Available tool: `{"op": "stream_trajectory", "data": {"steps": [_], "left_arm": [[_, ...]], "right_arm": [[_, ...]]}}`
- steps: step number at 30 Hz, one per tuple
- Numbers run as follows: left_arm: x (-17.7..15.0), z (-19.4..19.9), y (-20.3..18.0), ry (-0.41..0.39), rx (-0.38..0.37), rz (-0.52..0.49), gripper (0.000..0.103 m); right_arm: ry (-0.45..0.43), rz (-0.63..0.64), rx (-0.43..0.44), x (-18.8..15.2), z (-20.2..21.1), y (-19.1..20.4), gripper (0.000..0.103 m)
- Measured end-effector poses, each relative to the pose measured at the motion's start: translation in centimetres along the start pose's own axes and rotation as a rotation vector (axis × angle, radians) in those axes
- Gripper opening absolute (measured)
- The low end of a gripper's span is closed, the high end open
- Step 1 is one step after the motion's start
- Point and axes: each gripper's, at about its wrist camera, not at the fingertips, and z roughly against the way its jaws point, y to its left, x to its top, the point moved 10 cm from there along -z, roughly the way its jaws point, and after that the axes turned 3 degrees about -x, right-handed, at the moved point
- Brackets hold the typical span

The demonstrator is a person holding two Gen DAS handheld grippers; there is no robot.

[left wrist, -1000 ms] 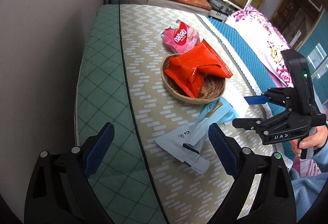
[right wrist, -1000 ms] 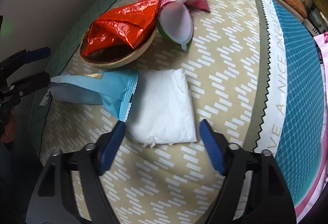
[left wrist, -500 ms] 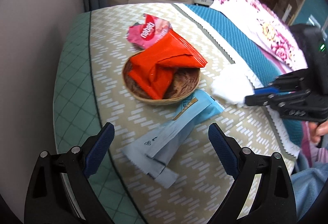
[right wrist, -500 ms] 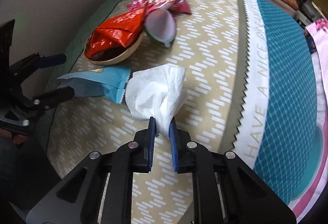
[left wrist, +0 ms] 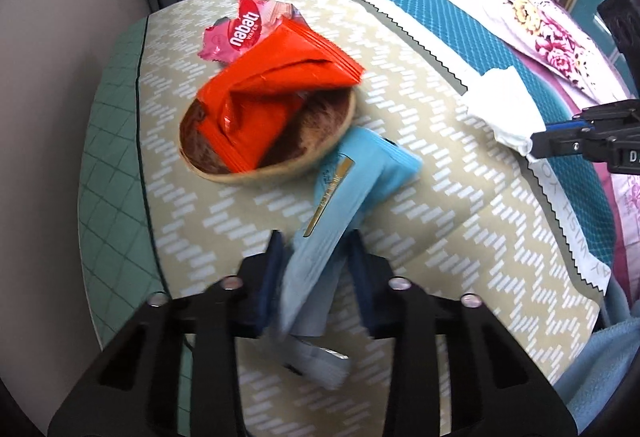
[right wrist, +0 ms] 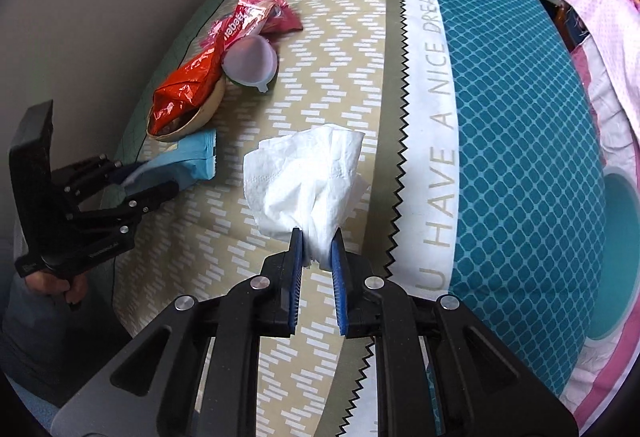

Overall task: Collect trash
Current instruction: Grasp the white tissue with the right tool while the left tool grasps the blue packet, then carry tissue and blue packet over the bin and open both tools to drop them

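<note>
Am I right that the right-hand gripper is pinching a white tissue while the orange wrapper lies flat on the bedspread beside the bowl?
Not quite. The right gripper does pinch the white tissue, but the orange wrapper is not on the bedspread: it sits inside the woven bowl, sticking out over the rim. The left wrist view shows this best.

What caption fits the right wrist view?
Right gripper pinches a crumpled white tissue above the bedspread; left gripper closes around a light-blue wrapper.
</note>
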Motion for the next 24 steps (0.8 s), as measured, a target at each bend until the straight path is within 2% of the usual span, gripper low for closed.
{"op": "stream_trajectory", "data": {"steps": [2, 3, 10, 15, 24], "left_arm": [[-0.1, 0.3, -0.7, -0.005, -0.014, 0.032, 0.018], [-0.2, 0.4, -1.1, -0.007, -0.018, 0.044, 0.016], [0.6, 1.3, -3.5, -0.014, -0.057, 0.146, 0.015], [2.0, 2.2, -6.3, -0.023, -0.073, 0.107, 0.015], [5.7, 1.9, -11.4, -0.026, -0.087, 0.023, 0.015]], "right_arm": [[-0.009, -0.006, 0.002, 0.1, 0.4, -0.5, 0.013], [-0.015, -0.011, 0.003, 0.1, 0.8, -0.8, 0.013], [-0.052, -0.059, 0.020, -0.4, 2.6, -3.2, 0.013], [-0.084, -0.097, 0.017, -0.3, 3.2, -5.1, 0.013], [-0.163, -0.194, 0.000, -0.6, 6.0, -10.8, 0.013]]}}
